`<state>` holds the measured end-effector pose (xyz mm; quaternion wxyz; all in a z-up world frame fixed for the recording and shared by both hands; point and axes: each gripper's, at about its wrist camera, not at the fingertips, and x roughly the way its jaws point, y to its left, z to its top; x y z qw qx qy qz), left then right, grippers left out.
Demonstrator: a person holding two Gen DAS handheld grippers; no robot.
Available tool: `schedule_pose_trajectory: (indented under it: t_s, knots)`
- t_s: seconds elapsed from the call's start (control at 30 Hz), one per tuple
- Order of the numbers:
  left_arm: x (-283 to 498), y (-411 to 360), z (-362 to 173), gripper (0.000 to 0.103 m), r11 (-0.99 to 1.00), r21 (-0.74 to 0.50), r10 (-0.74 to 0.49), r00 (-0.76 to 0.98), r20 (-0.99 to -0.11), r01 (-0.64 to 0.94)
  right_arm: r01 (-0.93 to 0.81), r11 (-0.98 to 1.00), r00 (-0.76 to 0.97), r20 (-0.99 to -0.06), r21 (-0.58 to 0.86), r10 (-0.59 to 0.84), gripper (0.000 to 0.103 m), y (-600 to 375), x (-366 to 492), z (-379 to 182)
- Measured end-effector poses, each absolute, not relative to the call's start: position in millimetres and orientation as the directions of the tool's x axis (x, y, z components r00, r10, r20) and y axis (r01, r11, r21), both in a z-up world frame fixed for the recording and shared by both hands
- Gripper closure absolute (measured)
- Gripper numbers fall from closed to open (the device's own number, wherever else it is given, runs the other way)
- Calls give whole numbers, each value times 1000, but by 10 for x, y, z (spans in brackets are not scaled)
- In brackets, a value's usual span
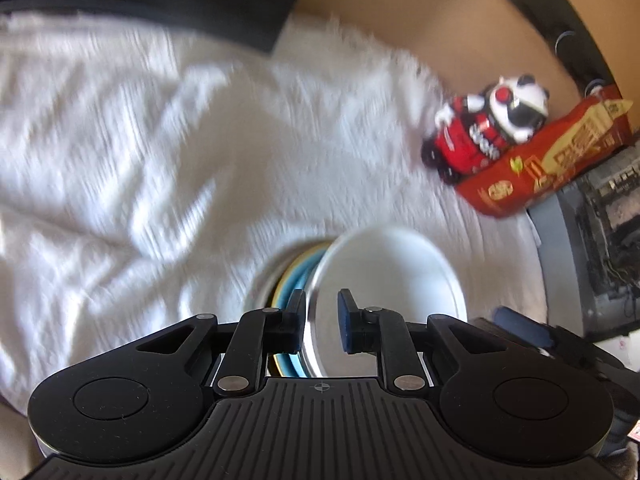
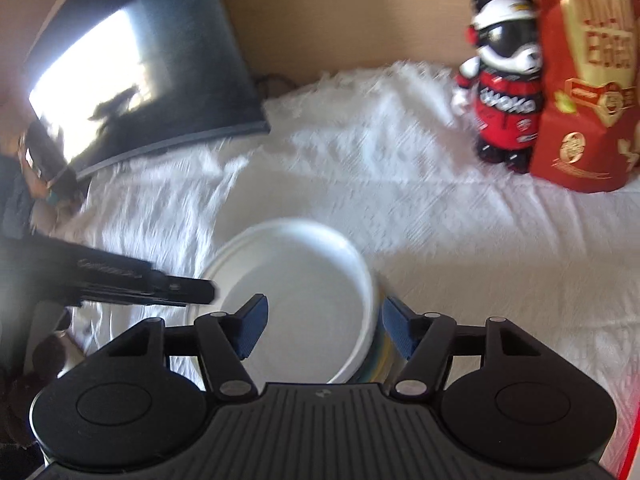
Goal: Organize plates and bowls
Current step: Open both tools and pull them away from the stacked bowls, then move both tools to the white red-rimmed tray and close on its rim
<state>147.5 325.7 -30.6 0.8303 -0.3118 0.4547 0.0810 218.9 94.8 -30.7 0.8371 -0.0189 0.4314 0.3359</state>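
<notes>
Nearest the lens, left gripper (image 1: pixel 321 321), jaws narrowed around the near rim of a white plate (image 1: pixel 392 268); contact not clear through blur. Plate tilted, rim raised toward the left, leaning over stacked blue and yellow dishes (image 1: pixel 294 276) on white cloth (image 1: pixel 140 140). Right gripper (image 2: pixel 323 330) spread wide, holding nothing, straddling the plate (image 2: pixel 296 296) and stack. Beyond, panda figure (image 2: pixel 502 80) beside red bag (image 2: pixel 584 80).

Both views motion-blurred. Stacked coloured plates (image 1: pixel 294 276) mostly hidden under white plate (image 1: pixel 388 268). Red bag (image 2: pixel 588 80) cut by edge.
</notes>
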Motion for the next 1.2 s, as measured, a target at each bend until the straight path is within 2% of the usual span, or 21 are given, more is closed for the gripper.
schedule_pose_trajectory:
  t_s: [0.17,0.27,0.47,0.7,0.87,1.03,1.2]
  knots:
    - [1534,3208,-63,84,787,-429,-68,630,-773,-442,-523,822,512,-689,224,513,38,625,2285,-191]
    - [1601,2993,92,84,811,-422,-38,684,-729,-405,-484,854,573,-667,193,475,38,389,2357,-163]
    - [1847,2272,227,84,873,-439,-136,760,-636,-212,-403,909,665,-648,109,372,32,-302,2485,-189]
    - [2389,1155,-190,84,880,-472,-349,620,-703,-40,-244,965,702,-671,91,241,30,-1321,2598,-414]
    - [2625,403,-617,84,867,-494,-456,501,-736,63,-170,982,694,-698,80,177,30,-1886,2551,-747]
    - [2799,-139,-892,84,858,-500,-500,410,-763,115,-76,992,683,-720,100,125,30,-2380,2403,-1047]
    - [3044,-591,-1065,84,875,-466,-479,373,-795,132,-21,986,670,-730,164,136,30,-2723,2330,-1154]
